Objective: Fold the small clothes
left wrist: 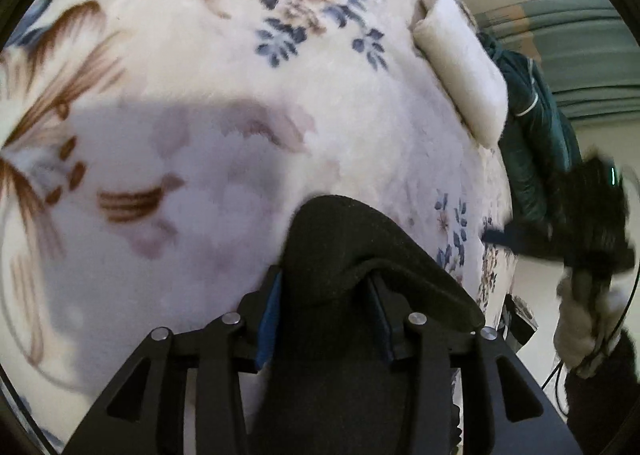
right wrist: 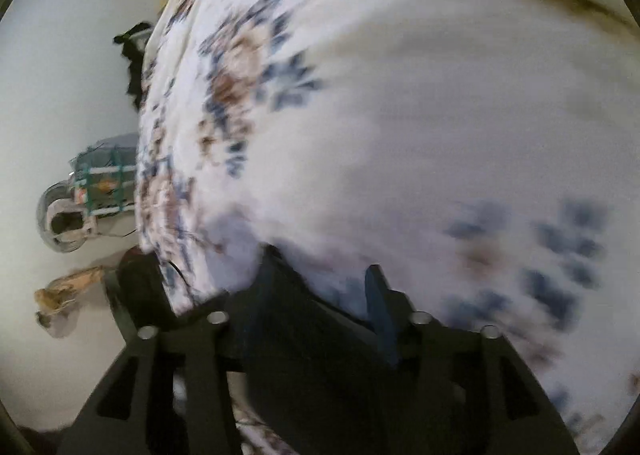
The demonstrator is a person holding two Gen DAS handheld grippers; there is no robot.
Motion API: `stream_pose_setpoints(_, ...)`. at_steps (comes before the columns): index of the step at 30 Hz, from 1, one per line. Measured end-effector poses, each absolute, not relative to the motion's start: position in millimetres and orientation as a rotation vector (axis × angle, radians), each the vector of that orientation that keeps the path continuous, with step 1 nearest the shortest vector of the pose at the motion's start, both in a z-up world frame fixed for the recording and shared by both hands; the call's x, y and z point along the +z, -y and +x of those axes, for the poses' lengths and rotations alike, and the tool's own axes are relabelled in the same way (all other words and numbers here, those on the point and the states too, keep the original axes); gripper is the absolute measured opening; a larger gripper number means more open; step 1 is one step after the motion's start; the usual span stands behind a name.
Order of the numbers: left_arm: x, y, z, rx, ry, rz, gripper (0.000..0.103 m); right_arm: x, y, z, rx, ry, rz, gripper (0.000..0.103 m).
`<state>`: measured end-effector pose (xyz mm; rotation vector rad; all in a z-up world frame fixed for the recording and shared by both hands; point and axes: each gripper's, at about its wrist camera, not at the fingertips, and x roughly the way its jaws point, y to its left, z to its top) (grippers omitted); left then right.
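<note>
A black knit garment point(left wrist: 344, 255) – thick, matte, humped – sits clamped between the left tongs point(left wrist: 326, 319), low over a floral fleece blanket point(left wrist: 200, 103). Only the left view shows a folded white cloth point(left wrist: 460, 75) far right, and the right tongs point(left wrist: 496, 235) beyond the blanket's edge. The blurred right view shows its pads parted, dark fabric point(right wrist: 304, 319) between them – grip unclear

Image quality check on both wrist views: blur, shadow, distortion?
Left wrist: mostly sharp, strong fisheye curvature, a grey shadow on the floral blanket, the right gripper smeared at the edge. Right wrist: heavy motion blur throughout, flower print streaked, dark cloth indistinct.
</note>
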<state>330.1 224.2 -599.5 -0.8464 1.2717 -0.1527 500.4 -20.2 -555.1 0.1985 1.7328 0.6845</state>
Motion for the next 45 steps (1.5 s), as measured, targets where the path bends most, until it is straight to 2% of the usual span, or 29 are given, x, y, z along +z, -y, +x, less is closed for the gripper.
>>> stream_pose_setpoints(5,-572.5,-225.2,324.1,-0.155,-1.279,-0.717,0.04,-556.7,115.4,480.1,0.548,-1.737,0.205,0.051)
stream_pose_setpoints(8,-552.3,-228.2,330.6,-0.139,-1.235,-0.655,0.071,-564.2,142.9,459.2,0.548,-1.734,0.242,0.051)
stream_pose_setpoints(11,-543.5,-226.9,352.3,-0.158,-1.208,-0.578,0.072,-562.0,154.7,441.0,0.591,-1.706,0.267,0.051)
stream_pose_setpoints(14,-556.6,-217.4,382.2,-0.203,-1.225,-0.507,0.072,-559.5,151.6,424.4,0.647,-1.678,0.211,0.051)
stream_pose_setpoints(17,-574.4,-200.5,396.7,-0.311,-1.287,-0.439,0.069,-563.3,143.1,414.4,0.667,-1.664,0.14,0.051)
stream_pose_setpoints(18,-576.7,-192.8,398.6,-0.347,-1.293,-0.399,0.055,-565.2,142.0,413.1,0.664,-1.663,0.129,0.051)
stream_pose_setpoints(19,-575.5,-186.5,396.9,-0.362,-1.294,-0.349,0.046,-567.4,142.0,412.8,0.654,-1.662,0.124,0.051)
stream_pose_setpoints(21,-573.0,-176.1,393.4,-0.397,-1.299,-0.269,0.019,-569.0,145.0,414.2,0.638,-1.639,0.139,0.044)
stream_pose_setpoints(23,-569.4,-174.8,389.1,-0.409,-1.281,-0.245,0.015,-571.3,153.6,416.2,0.604,-1.631,0.188,0.007)
stream_pose_setpoints(27,-563.8,-188.4,386.9,-0.34,-1.25,-0.343,0.007,-569.4,171.4,423.6,0.507,-1.593,0.326,0.003)
stream_pose_setpoints(30,-569.0,-196.2,390.9,-0.287,-1.261,-0.398,0.007,-570.2,178.8,434.8,0.423,-1.566,0.433,0.002)
stream_pose_setpoints(35,-592.2,-214.6,396.7,-0.184,-1.293,-0.577,0.007,-585.2,177.8,460.9,0.277,-1.569,0.415,0.0)
stream_pose_setpoints(39,-580.1,-228.0,389.4,-0.185,-1.247,-0.704,0.01,-589.4,192.3,472.3,0.275,-1.613,0.519,0.0)
stream_pose_setpoints(40,-574.2,-229.7,386.5,-0.172,-1.243,-0.701,0.01,-586.6,199.1,470.6,0.287,-1.616,0.553,0.002)
stream_pose_setpoints(41,-568.7,-231.7,383.0,-0.177,-1.236,-0.708,0.016,-583.6,209.3,466.2,0.298,-1.615,0.603,0.008)
stream_pose_setpoints(42,-564.0,-234.0,378.2,-0.184,-1.226,-0.723,0.03,-581.9,216.5,462.6,0.294,-1.613,0.624,0.016)
stream_pose_setpoints(43,-560.7,-235.9,373.2,-0.179,-1.219,-0.731,0.039,-580.0,225.1,458.2,0.287,-1.612,0.648,0.041)
stream_pose_setpoints(44,-557.9,-238.6,367.0,-0.171,-1.21,-0.744,0.056,-581.8,233.5,451.1,0.293,-1.605,0.684,0.059)
stream_pose_setpoints(45,-555.9,-242.7,359.6,-0.164,-1.198,-0.769,0.061,-585.4,236.5,446.0,0.305,-1.608,0.706,0.061)
